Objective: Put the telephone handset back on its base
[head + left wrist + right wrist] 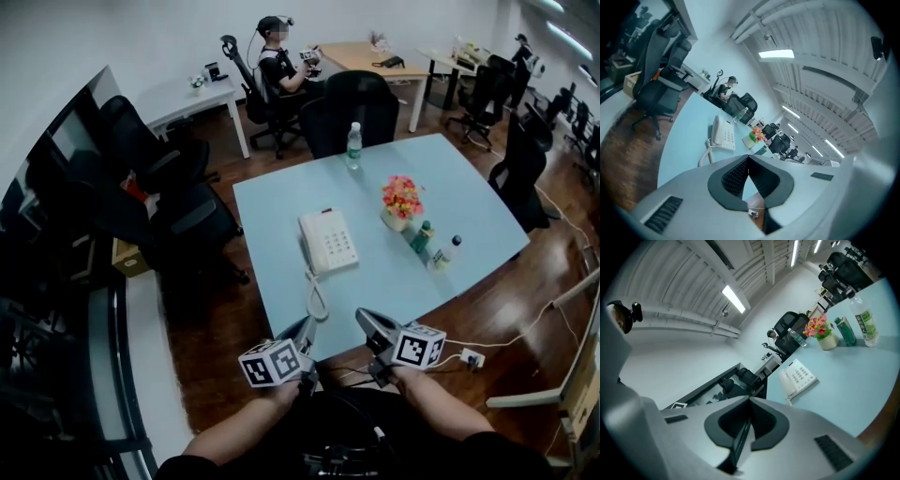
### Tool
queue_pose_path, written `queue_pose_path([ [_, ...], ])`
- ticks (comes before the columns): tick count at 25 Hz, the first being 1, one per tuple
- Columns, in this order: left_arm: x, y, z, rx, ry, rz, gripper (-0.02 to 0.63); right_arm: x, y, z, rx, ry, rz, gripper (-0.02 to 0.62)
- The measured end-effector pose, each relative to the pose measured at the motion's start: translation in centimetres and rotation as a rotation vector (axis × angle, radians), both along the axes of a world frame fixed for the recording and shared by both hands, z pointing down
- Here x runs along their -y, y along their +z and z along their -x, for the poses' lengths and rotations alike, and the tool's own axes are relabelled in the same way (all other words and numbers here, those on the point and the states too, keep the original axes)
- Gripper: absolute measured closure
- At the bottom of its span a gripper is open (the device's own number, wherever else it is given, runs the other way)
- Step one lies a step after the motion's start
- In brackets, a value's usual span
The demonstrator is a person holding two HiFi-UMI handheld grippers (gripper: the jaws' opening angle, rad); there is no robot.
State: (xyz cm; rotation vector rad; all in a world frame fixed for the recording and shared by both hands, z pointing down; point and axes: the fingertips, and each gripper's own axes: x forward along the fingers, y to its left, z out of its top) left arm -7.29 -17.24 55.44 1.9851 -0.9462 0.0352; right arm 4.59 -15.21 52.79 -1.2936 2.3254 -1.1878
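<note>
A white telephone (328, 241) lies near the middle of the light blue table (469, 202). Its handset (308, 244) rests along the left side of the base, and the coiled cord (316, 298) runs down toward the front edge. My left gripper (303, 330) and my right gripper (367, 322) hover side by side at that front edge, short of the phone. In the left gripper view the jaws (748, 157) meet at their tips with nothing between them, the phone (723, 133) ahead. The right gripper (749, 400) is shut and empty too, with the phone (799, 378) beyond it.
A pot of flowers (401, 202), a green bottle (422, 236) and a clear bottle (445, 253) stand right of the phone. A water bottle (353, 145) stands at the far edge. Black office chairs ring the table; a person (279, 67) sits at a far desk.
</note>
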Motion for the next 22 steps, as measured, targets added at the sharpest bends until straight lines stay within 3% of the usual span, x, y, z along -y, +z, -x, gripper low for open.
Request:
queue_pose_path([
  [3, -2.3, -0.9, -2.2, 0.021, 0.015, -0.046, 0.606, -2.4, -0.2, -1.3, -0.030, -0.022, 0.002, 0.581],
  [9, -9.4, -0.7, -6.5, 0.038, 0.021, -0.036, 0.606, -8.2, 0.4, -4.5, -0.080, -0.069, -0.013, 0.581],
  [22, -20.3, -0.9, -9.6, 0.098, -0.062, -0.072, 0.606, -18.2, 1.4, -8.3, -0.083, -0.164, 0.002, 0.581],
])
